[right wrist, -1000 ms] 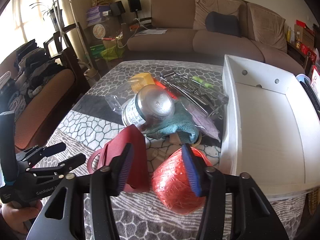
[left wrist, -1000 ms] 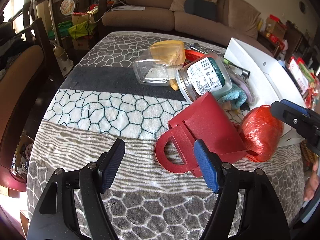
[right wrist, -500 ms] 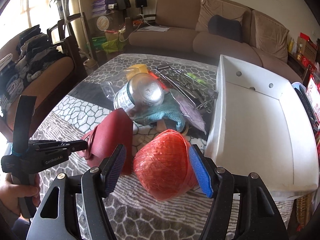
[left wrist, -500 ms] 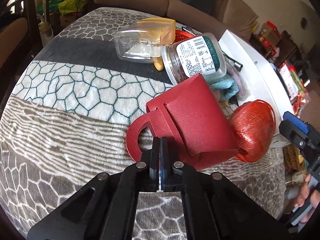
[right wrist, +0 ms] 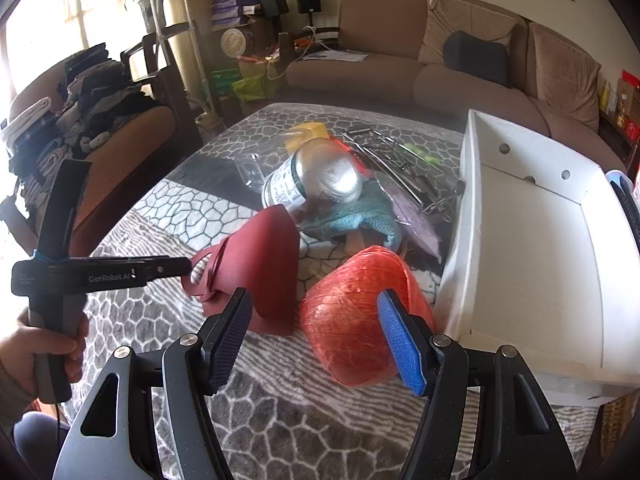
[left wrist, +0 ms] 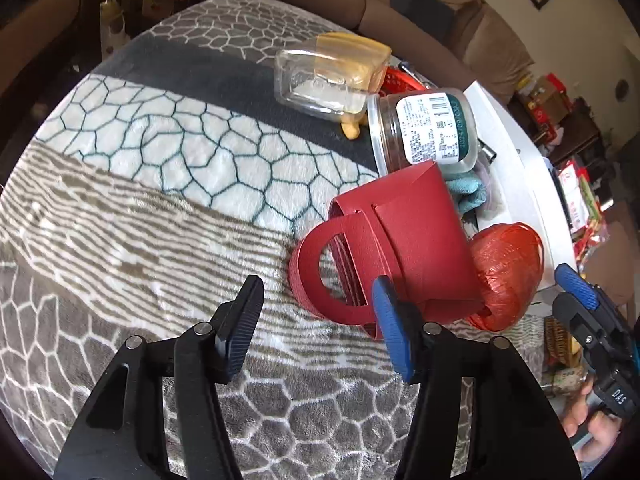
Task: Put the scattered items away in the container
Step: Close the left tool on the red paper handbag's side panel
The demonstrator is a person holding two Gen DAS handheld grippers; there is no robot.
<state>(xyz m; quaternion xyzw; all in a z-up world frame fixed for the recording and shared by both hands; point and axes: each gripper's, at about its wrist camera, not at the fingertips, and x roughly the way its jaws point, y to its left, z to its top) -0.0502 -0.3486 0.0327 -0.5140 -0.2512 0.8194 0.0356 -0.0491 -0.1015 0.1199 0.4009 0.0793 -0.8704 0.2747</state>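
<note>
The left tool (left wrist: pixel 316 328) stands about half open, its jaws having just been opening, with nothing between them; the red paper bag's (left wrist: pixel 404 248) handle lies just ahead, beside the blue pad. The right tool (right wrist: pixel 316 340) is open wider, its pads straddling the orange twine ball (right wrist: pixel 356 320) without pressing it. Farther off on the blanket-covered worktop (left wrist: pixel 160 208) lie a tipped glass jar (right wrist: pixel 316 184) and teal cloth (right wrist: pixel 356 216), with the white container (right wrist: pixel 532 264) at the right.

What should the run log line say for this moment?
left gripper: just reopened, empty, at red bag handle | right gripper: open around orange twine ball, not clamped | white box: empty
</note>
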